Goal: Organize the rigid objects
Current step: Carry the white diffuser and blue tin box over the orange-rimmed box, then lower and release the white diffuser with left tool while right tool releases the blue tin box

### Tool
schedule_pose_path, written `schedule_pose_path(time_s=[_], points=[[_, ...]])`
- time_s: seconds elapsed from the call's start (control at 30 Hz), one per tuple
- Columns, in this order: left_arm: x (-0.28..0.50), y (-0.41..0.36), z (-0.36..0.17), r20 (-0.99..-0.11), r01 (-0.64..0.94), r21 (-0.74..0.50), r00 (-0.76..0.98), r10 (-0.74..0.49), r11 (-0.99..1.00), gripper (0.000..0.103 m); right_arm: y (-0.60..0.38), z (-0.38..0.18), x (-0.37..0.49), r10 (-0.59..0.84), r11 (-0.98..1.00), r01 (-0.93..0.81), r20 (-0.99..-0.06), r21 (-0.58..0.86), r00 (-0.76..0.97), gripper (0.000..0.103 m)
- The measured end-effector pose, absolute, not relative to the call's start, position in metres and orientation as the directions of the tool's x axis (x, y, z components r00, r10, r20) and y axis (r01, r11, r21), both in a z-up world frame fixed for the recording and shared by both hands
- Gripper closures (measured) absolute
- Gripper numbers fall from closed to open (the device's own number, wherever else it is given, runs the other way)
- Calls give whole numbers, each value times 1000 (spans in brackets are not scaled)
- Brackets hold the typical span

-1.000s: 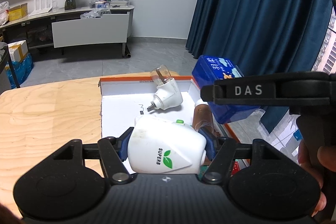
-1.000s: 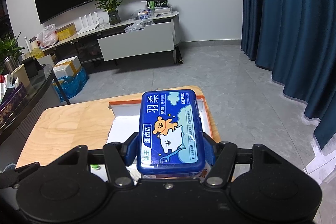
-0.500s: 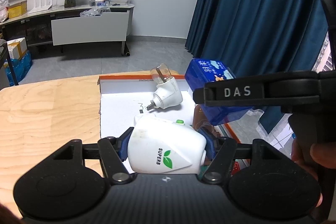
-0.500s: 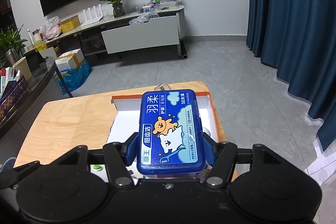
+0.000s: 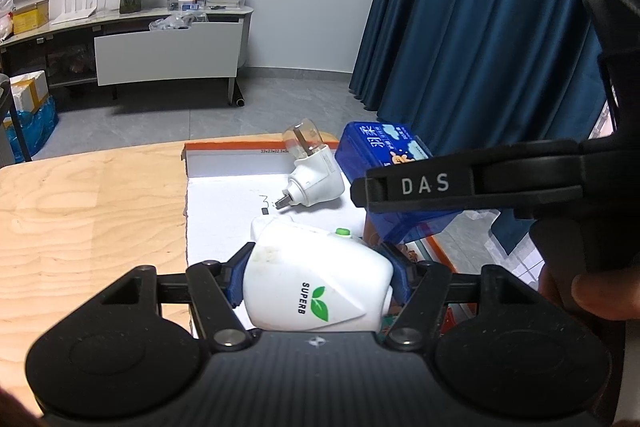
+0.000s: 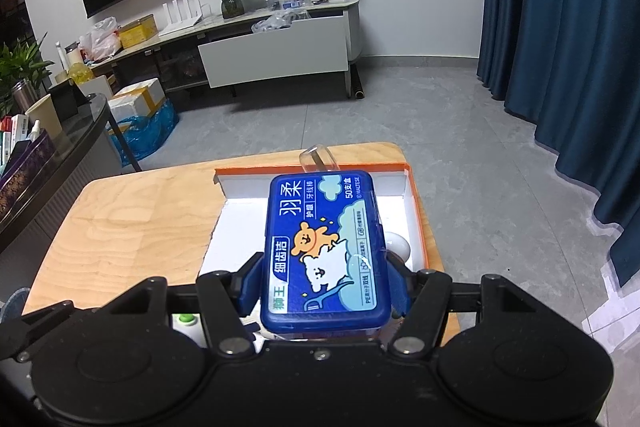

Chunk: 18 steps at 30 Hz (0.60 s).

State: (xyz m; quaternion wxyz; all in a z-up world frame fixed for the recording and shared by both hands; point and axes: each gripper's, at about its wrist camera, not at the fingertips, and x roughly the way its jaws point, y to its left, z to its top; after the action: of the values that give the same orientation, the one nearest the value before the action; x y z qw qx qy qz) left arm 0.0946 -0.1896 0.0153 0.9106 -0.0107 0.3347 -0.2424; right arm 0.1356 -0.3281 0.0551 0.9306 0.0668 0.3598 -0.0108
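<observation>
The left hand-held gripper (image 5: pixel 318 277) is closed on a white bottle (image 5: pixel 316 287); the right hand-held gripper (image 6: pixel 324 283) is closed on a blue box (image 6: pixel 324 251), both above the tray (image 6: pixel 416 195).

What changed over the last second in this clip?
The right gripper carried the blue floss box further over the white tray, leftward in the left wrist view. The left gripper kept its clamp on the white SUPERB device; the plug-in heater stayed put.

Camera placement: two wrist fisheyes

Each looks forward along its tongs, close above the counter (image 5: pixel 88 211); both share the orange-rimmed box (image 6: pixel 414 203).
</observation>
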Motion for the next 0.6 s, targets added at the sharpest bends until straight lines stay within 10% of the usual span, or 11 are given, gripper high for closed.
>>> schedule_pose_path(time_s=[0.6], points=[[98,-185,8,-617,423,-191,650,-443,886,36,-321,43,149,39,993,52,-694,109,719,29]])
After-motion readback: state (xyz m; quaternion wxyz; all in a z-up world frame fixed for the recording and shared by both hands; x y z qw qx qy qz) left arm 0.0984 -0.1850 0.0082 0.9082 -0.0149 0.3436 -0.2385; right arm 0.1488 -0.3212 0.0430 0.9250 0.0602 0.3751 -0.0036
